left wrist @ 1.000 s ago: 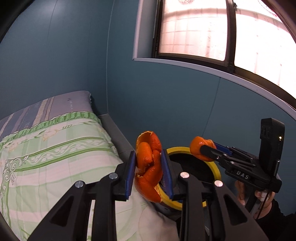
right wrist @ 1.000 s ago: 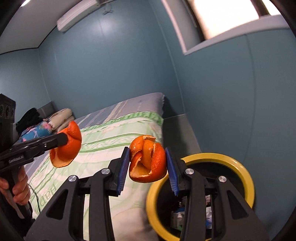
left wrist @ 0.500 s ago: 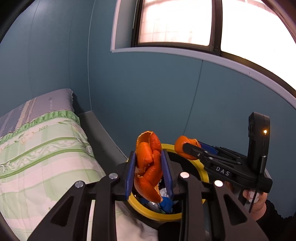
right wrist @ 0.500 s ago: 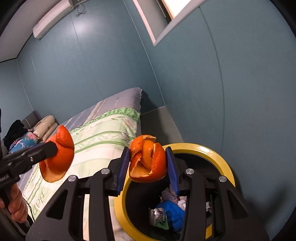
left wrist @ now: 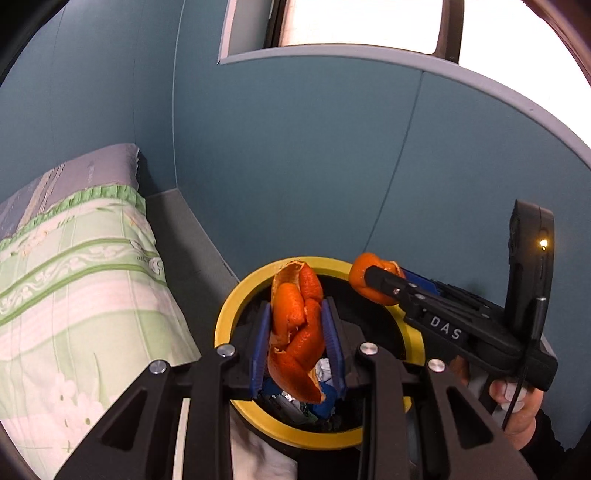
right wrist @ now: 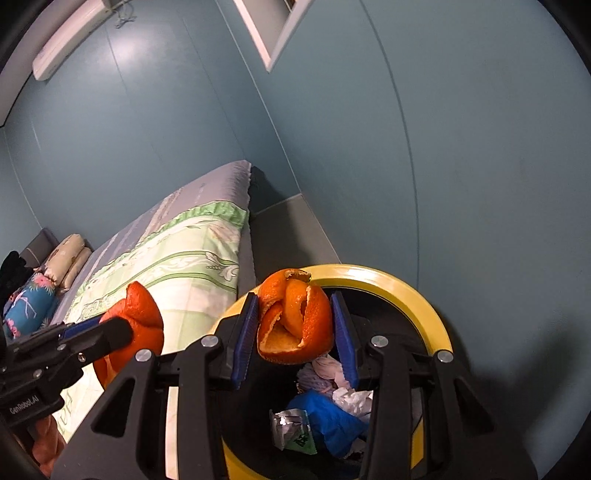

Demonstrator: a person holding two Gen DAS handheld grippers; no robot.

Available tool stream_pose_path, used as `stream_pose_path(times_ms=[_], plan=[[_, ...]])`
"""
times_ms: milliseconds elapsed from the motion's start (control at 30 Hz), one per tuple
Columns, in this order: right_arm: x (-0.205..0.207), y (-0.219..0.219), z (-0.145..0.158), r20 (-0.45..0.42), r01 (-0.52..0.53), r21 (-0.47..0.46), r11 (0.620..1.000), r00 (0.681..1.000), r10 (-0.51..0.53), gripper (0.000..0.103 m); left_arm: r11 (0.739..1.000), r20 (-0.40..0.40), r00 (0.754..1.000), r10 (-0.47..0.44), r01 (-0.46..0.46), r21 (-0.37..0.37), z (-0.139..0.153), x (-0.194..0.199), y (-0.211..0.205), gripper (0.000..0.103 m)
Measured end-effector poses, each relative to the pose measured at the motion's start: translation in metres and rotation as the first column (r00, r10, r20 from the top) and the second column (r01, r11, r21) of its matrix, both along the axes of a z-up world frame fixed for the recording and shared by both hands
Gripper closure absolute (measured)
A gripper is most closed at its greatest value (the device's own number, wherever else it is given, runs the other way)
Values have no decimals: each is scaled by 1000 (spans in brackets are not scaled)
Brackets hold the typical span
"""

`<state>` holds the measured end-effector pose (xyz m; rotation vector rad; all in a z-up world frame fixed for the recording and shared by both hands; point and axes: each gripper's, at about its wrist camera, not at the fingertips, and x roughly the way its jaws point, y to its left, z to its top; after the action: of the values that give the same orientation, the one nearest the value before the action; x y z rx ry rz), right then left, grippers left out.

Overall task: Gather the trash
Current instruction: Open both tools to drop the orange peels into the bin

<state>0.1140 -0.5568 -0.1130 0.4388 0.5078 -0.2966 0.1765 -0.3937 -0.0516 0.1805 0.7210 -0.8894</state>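
Note:
My left gripper (left wrist: 297, 343) is shut on a long piece of orange peel (left wrist: 295, 332) and holds it over the open bin with the yellow rim (left wrist: 236, 302). My right gripper (right wrist: 293, 332) is shut on a curled piece of orange peel (right wrist: 295, 317) over the same bin's yellow rim (right wrist: 406, 291). The right gripper also shows in the left wrist view (left wrist: 373, 284), above the bin's far right rim. The left gripper shows in the right wrist view (right wrist: 125, 328), at the bin's left. Inside the bin lie a blue wrapper (right wrist: 325, 413), white tissue (right wrist: 351, 398) and a foil packet (right wrist: 291, 428).
A bed with a green patterned quilt (left wrist: 74, 280) lies to the left of the bin. Pillows (right wrist: 40, 280) sit at its far end. A blue wall (left wrist: 295, 166) with a window (left wrist: 362, 22) stands close behind the bin. A grey floor strip (right wrist: 288, 236) runs between bed and wall.
Both grippers have moved forward and tilted down, each still shut on its peel. They now hang over the bin's opening, and the trash inside has come into view.

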Motion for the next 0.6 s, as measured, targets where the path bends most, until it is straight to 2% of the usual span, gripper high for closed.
stream_pose_path(times_ms=[400, 467, 533, 600], plan=[[13, -11, -24, -81, 27, 25, 999, 996, -25, 63, 999, -153, 988, 32, -28, 27, -51, 31, -16, 75], [13, -11, -24, -83, 23, 32, 999, 996, -20, 59, 999, -163, 986, 45, -42, 22, -55, 35, -14, 67], [15, -12, -23, -89, 32, 26, 999, 996, -29, 52, 998, -163, 985, 63, -62, 7, -55, 38, -10, 47], [14, -14, -20, -84, 50, 24, 998, 995, -47, 49, 996, -179, 981, 78, -82, -18, -52, 43, -1, 41]])
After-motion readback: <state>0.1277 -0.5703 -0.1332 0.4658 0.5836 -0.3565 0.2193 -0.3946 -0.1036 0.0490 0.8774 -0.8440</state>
